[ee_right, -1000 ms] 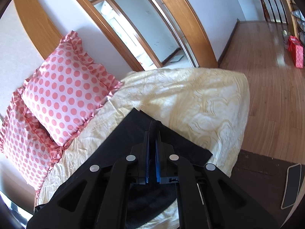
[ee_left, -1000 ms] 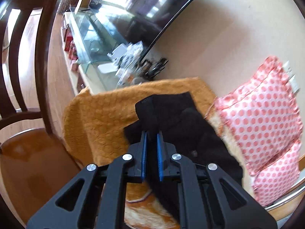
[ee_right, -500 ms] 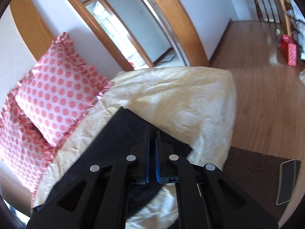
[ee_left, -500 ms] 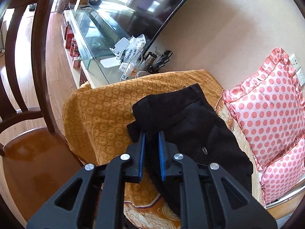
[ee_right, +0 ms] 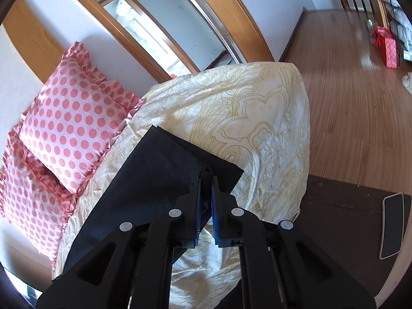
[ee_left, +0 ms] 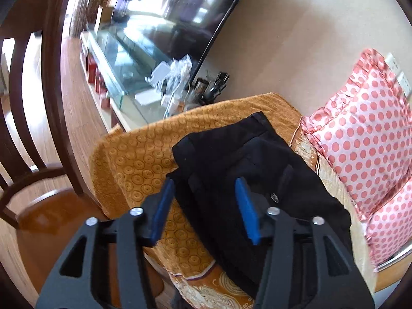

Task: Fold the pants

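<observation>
The black pants [ee_left: 247,159] lie along a couch, waist end on an orange circle-patterned cover [ee_left: 144,154], legs stretched over a cream cover with gold scrollwork [ee_right: 244,108].

The left gripper [ee_left: 206,193] hangs over the waist end. Its blue-padded fingers [ee_left: 162,211] have just been opening and now stand apart, with the near edge of the waist below and between them; the pads do not press on the cloth. Beyond the fingertips the waistband lies flat on the orange cover. To the right of the fingers a pink polka-dot pillow [ee_left: 365,139] leans against the wall, just beside the pants. Ahead and to the left stands a glass-topped cabinet [ee_left: 123,59] carrying small clutter, with a dark screen [ee_left: 180,0] above it. A dark wooden chair [ee_left: 38,128] stands to the far left, close to the couch's end.

The right gripper [ee_right: 205,180] has its fingers [ee_right: 197,206] nearly together, clamped on the hem corner of the pant legs [ee_right: 164,167]. Left of these fingers sit two polka-dot pillows [ee_right: 74,116]; ahead the cream cover drops over the couch's end to a wood floor [ee_right: 347,90]. A dark mat [ee_right: 347,206] lies to the right, and a red bag [ee_right: 388,49] stands far off.
</observation>
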Motion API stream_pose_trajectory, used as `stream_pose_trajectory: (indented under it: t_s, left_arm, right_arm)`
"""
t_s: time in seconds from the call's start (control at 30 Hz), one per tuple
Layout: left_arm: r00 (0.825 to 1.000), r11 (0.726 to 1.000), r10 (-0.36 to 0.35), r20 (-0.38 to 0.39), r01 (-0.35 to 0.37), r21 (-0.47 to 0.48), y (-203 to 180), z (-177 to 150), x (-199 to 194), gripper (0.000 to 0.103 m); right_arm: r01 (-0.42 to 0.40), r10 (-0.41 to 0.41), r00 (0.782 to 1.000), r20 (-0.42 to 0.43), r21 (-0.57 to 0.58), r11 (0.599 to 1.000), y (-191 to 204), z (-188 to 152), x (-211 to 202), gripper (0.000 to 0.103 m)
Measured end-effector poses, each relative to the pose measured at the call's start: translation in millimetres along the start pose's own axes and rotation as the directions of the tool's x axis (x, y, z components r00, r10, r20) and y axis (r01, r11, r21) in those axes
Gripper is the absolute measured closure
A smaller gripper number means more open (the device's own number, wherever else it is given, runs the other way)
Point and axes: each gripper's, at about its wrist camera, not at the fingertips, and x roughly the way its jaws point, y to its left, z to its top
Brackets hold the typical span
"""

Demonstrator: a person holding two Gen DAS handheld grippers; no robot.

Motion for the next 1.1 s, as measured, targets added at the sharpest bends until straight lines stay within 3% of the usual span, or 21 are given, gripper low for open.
stream_pose_trajectory:
  t_s: [0.1,0.2,0.27,0.3,0.37,0.4,0.47,0.5,0.53,0.63,0.67,0.73,0.8,0.87,0.97,1.1]
  left_arm:
    - [0.996,0.993,0.038,0.083,-0.047,0.106,-24.7,-8.8,-25.8,0.036]
    - [0.988,0.972,0.013,0.151,-0.048,0.232,-60.4,-25.4,-52.0,0.024]
    - [0.986,0.94,-0.092,0.136,0.041,0.338,-93.1,-46.8,-64.7,0.02]
    - [0.984,0.923,-0.137,0.113,0.086,0.374,-104.8,-55.6,-67.7,0.018]
    - [0.963,0.859,-0.268,0.014,0.232,0.456,-138.3,-84.8,-69.3,0.017]
    - [0.944,0.819,-0.326,-0.046,0.306,0.486,-153.7,-100.0,-68.7,0.017]
    - [0.883,0.708,-0.434,-0.18,0.458,0.537,-187.4,-137.7,-66.4,0.017]
    - [0.863,0.675,-0.456,-0.218,0.495,0.547,-196.7,-149.7,-64.8,0.017]
    - [0.83,0.62,-0.481,-0.28,0.549,0.561,-211.4,-168.5,-64.0,0.017]
    - [0.753,0.497,-0.519,-0.405,0.651,0.573,-235.7,-212.3,-62.7,0.017]
    - [0.742,0.474,-0.509,-0.437,0.665,0.578,-240.3,-224.2,-60.5,0.017]
    - [0.732,0.459,-0.478,-0.486,0.68,0.572,-243.0,-239.7,-51.7,0.017]
    - [0.725,0.473,-0.431,-0.538,0.689,0.549,-242.6,-250.6,-38.6,0.017]
    - [0.736,0.46,-0.442,-0.513,0.676,0.575,-237.0,-259.4,-39.9,0.016]
    - [0.749,0.434,-0.438,-0.497,0.661,0.613,-236.4,-266.5,-43.5,0.016]
    - [0.738,0.437,-0.45,-0.502,0.673,0.597,-234.9,-265.3,-40.5,0.015]
  right_arm:
    - [0.075,-0.067,0.995,0.075,-0.106,0.992,20.9,-2.3,-12.5,0.089]
    - [0.058,-0.025,0.992,0.121,-0.272,0.961,65.3,-7.2,-24.0,0.084]
    - [-0.064,0.092,0.994,0.052,-0.389,0.919,107.6,-16.3,-23.2,0.075]
    - [-0.172,0.175,0.984,-0.034,-0.451,0.876,137.4,-25.8,-18.5,0.069]
    - [-0.317,0.265,0.948,-0.174,-0.525,0.79,182.3,-44.9,-9.7,0.065]
    - [-0.393,0.304,0.919,-0.249,-0.559,0.73,207.9,-58.6,-5.0,0.065]
    - [-0.525,0.346,0.851,-0.395,-0.617,0.585,263.8,-93.7,2.7,0.065]
    - [-0.575,0.353,0.818,-0.453,-0.632,0.52,287.3,-109.7,5.3,0.065]
    - [-0.629,0.355,0.777,-0.52,-0.644,0.436,316.2,-129.6,9.5,0.065]
    - [-0.691,0.301,0.721,-0.624,-0.678,0.251,370.4,-179.4,18.7,0.066]
    - [-0.7,0.279,0.711,-0.645,-0.684,0.204,382.6,-193.4,21.5,0.066]
    - [-0.708,0.227,0.702,-0.675,-0.695,0.124,403.7,-222.4,28.4,0.067]
    - [-0.7,0.192,0.709,-0.678,-0.71,0.074,411.2,-242.0,30.3,0.068]
    - [-0.694,0.16,0.714,-0.682,-0.719,0.032,417.7,-256.9,36.2,0.073]
    - [-0.692,0.123,0.718,-0.685,-0.721,0.023,425.9,-267.3,51.8,0.074]
    - [-0.682,0.067,0.731,-0.679,-0.732,0.018,429.7,-275.9,68.8,0.075]
